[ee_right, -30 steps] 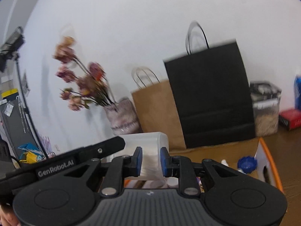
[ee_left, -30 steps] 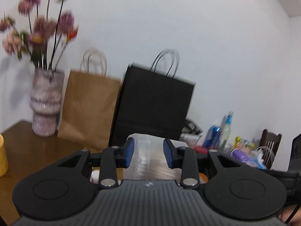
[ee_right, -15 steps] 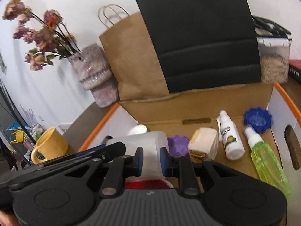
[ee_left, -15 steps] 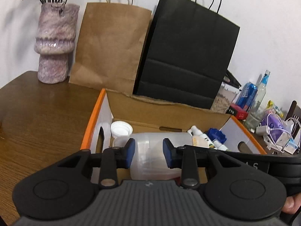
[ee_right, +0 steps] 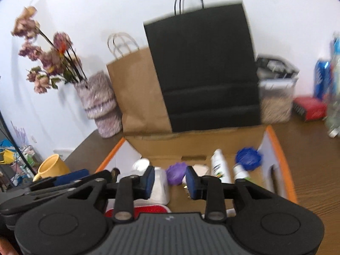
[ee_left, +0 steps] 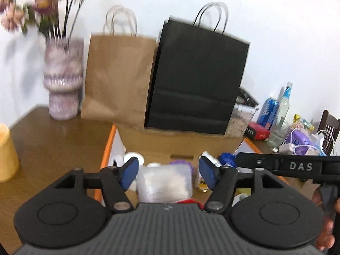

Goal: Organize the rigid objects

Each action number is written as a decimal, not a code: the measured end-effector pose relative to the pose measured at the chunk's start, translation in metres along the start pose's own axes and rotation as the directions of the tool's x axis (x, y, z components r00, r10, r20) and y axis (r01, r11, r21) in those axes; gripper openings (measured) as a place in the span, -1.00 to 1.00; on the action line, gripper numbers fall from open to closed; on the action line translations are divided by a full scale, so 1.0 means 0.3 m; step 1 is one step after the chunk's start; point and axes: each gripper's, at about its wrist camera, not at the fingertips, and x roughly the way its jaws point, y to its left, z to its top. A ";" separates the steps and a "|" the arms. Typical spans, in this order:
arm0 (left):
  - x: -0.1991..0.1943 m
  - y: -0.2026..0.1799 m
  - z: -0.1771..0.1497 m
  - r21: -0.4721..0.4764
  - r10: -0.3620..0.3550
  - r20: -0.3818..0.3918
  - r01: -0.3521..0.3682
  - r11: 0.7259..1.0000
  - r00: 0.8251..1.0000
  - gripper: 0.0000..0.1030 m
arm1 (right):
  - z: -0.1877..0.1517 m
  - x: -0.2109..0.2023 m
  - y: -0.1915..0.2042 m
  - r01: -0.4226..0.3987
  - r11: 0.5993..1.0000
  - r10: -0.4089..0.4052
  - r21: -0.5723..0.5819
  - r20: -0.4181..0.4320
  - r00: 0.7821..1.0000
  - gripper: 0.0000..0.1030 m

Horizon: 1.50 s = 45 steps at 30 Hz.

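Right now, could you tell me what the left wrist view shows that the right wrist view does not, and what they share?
Only the left wrist view shows the wooden chair, the tangle of white cables and the right gripper's black bar marked DAS. Only the right wrist view shows the green spray bottle and the clutter at far left. Both show the cardboard box, translucent jug, black bag, brown bag, vase and yellow mug.

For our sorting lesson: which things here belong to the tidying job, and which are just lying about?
Job: box, clear jar, white bottle, blue lid, purple lid.
Lying about: vase, brown bag, black bag, mug.
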 end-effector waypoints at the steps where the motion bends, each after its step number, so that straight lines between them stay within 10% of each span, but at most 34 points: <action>1: -0.037 -0.015 0.013 0.014 0.006 0.027 -0.007 1.000 1.000 0.33 | 0.008 -0.049 0.009 0.018 1.000 -0.018 -0.017 0.025 1.000 -0.20; 8: -0.307 -0.150 0.056 0.117 0.042 0.274 -0.077 0.990 0.961 0.66 | -0.023 -0.351 0.088 0.158 0.969 -0.101 -0.190 0.278 0.955 0.58; 12: -0.406 -0.205 0.028 0.130 0.062 0.339 -0.112 0.985 0.939 0.73 | -0.099 -0.479 0.110 0.215 0.938 -0.097 -0.271 0.389 0.916 0.63; 28: -0.715 -0.270 -0.141 0.114 0.064 0.369 -0.113 0.987 0.927 0.83 | -0.273 -0.748 0.125 0.206 0.956 -0.105 -0.210 0.413 0.905 0.71; 45: -1.286 -0.268 -0.611 0.116 0.056 0.310 -0.096 0.989 0.949 1.00 | -0.810 -1.217 0.225 0.123 0.974 -0.052 -0.191 0.336 0.940 0.98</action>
